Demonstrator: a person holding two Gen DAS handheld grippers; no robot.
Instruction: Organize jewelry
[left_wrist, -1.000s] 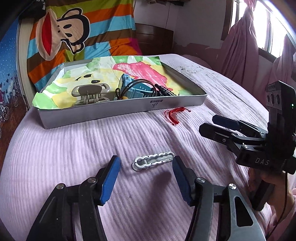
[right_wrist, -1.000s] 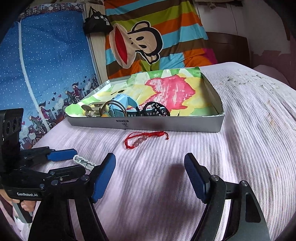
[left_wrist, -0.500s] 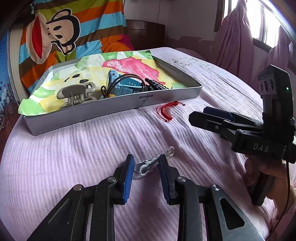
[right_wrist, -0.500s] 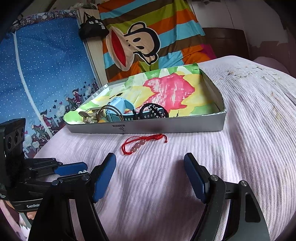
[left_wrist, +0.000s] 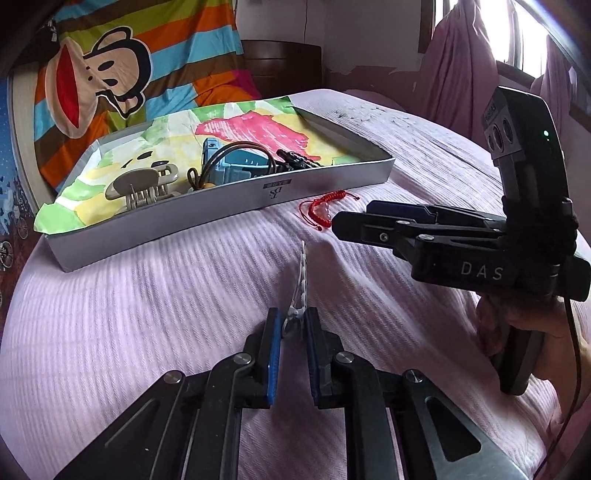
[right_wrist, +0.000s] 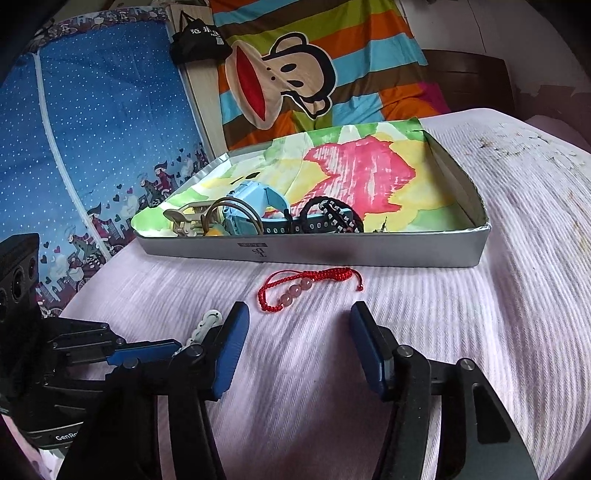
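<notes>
Fingertips of the left gripper (left_wrist: 293, 325) pinch the near end of a white link bracelet (left_wrist: 301, 280), blue pads drawn narrow around it; bracelet stands on edge, pointing toward 12 o'clock over the lilac bedspread (left_wrist: 147, 302). Right gripper (right_wrist: 299, 332) fingers spread wide, nothing between them. Red cord bracelet (right_wrist: 306, 286) with pink beads lies on the spread at 12 o'clock of the right gripper, just short of the grey tray (right_wrist: 369, 254). Tray holds a beige claw clip (left_wrist: 142, 186), a blue watch (right_wrist: 255, 206), a brown ring-shaped loop (right_wrist: 229, 214) and a black studded band (right_wrist: 332, 218), bunched at the tray's near-left part. Writing: "DAS" on the right gripper's body in the left wrist view; "GenRo", cut off, on the left gripper's body in the right wrist view; small logo on the tray's front wall, too small to read; white characters on a black bag (right_wrist: 197, 38) at 11 o'clock, not legible. Monkey-print striped blanket (right_wrist: 314, 74) behind the tray. A hand (left_wrist: 517, 328) grips the right gripper's handle, partly cropped at the frame edge.
</notes>
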